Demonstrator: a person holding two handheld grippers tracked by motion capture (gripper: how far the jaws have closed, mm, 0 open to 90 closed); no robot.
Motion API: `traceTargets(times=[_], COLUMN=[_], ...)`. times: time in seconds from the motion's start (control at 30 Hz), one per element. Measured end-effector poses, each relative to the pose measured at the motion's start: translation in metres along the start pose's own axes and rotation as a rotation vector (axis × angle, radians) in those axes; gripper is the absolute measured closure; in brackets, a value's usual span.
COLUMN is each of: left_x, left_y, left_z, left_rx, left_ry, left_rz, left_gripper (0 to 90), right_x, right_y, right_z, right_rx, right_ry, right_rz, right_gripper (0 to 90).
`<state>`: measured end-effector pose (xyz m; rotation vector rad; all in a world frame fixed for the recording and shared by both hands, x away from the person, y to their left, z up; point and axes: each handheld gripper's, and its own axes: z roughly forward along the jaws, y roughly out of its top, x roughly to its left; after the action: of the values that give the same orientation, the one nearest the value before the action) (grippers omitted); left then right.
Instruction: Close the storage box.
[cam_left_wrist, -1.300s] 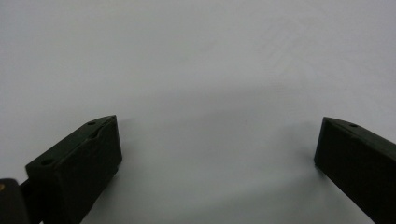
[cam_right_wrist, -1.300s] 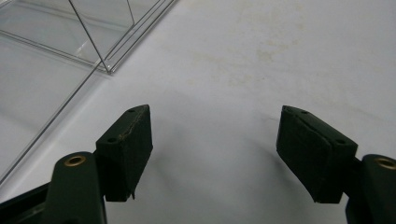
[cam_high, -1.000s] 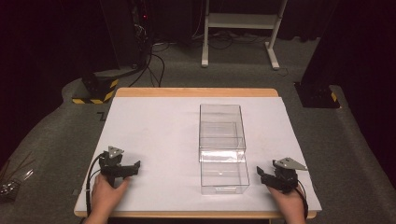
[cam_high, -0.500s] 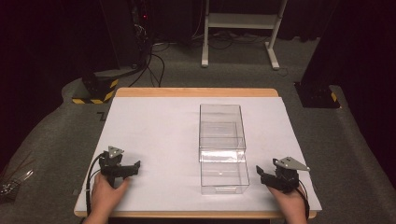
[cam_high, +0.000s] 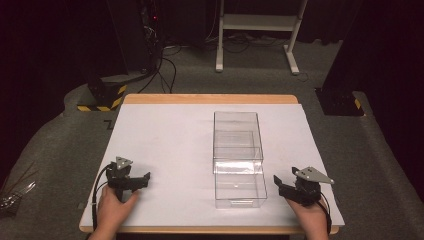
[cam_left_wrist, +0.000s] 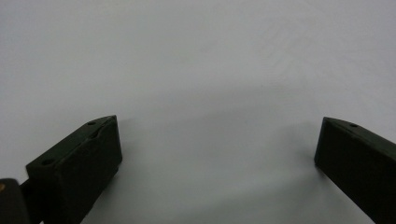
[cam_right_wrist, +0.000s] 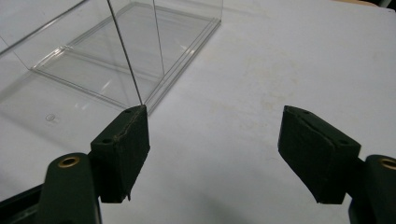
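A clear plastic box (cam_high: 238, 150) lies lengthwise in the middle of the white sheet (cam_high: 165, 135), with its clear drawer (cam_high: 240, 189) pulled out toward the front edge. My right gripper (cam_high: 279, 186) is just right of the drawer and points at it. In the right gripper view my right gripper (cam_right_wrist: 215, 114) is open with bare sheet between its jaws, and the box (cam_right_wrist: 116, 51) stands off its left jaw. My left gripper (cam_high: 142, 181) rests at the front left, well apart from the box. In the left gripper view my left gripper (cam_left_wrist: 219, 126) stands wide open over bare sheet.
The sheet covers a wooden table (cam_high: 210, 99) whose front edge runs just under both hands. On the carpet beyond are a yellow-and-black striped base (cam_high: 102, 97) at the left, a black block (cam_high: 340, 102) at the right and a white frame (cam_high: 257, 22) at the back.
My right gripper has lifted a little beside the drawer. The left hand and the box have kept still.
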<state>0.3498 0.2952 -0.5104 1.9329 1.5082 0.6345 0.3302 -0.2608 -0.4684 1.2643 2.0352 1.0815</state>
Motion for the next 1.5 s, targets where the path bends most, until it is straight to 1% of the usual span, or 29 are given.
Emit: traceTargets(times=[0.17,0.33,0.47,0.93,1.1,1.3,1.37,1.43,1.5], left_x=[0.000,0.000,0.000,0.000,0.000,0.000,0.000,0.000,0.000], left_y=[0.000,0.000,0.000,0.000,0.000,0.000,0.000,0.000,0.000], left_z=[0.000,0.000,0.000,0.000,0.000,0.000,0.000,0.000,0.000], left_rx=[0.000,0.000,-0.001,0.000,0.000,0.000,0.000,0.000,0.000], left_ry=[0.000,-0.001,-0.001,-0.001,-0.001,-0.001,-0.001,-0.001,-0.001], left_rz=[0.000,0.000,0.000,0.000,0.000,0.000,0.000,0.000,0.000], left_gripper=[0.9,0.9,0.9,0.9,0.9,0.9,0.9,0.9,0.9], right_x=[0.000,0.004,0.006,0.011,0.014,0.019,0.021,0.023,0.028], right_y=[0.002,0.003,0.004,0.005,0.006,0.009,0.009,0.009,0.009], right_z=[-0.007,-0.014,-0.018,-0.029,-0.032,-0.036,-0.040,-0.041,-0.044], right_rx=[-0.027,-0.047,-0.059,-0.084,-0.091,-0.110,-0.123,-0.124,-0.134], right_ry=[0.010,0.024,0.031,0.052,0.065,0.084,0.103,0.112,0.129], right_rz=[0.004,-0.010,-0.009,-0.015,-0.025,-0.022,-0.018,-0.016,-0.023], right_gripper=[25.2,25.2,25.2,25.1,24.5,19.6,17.0,16.4,15.0])
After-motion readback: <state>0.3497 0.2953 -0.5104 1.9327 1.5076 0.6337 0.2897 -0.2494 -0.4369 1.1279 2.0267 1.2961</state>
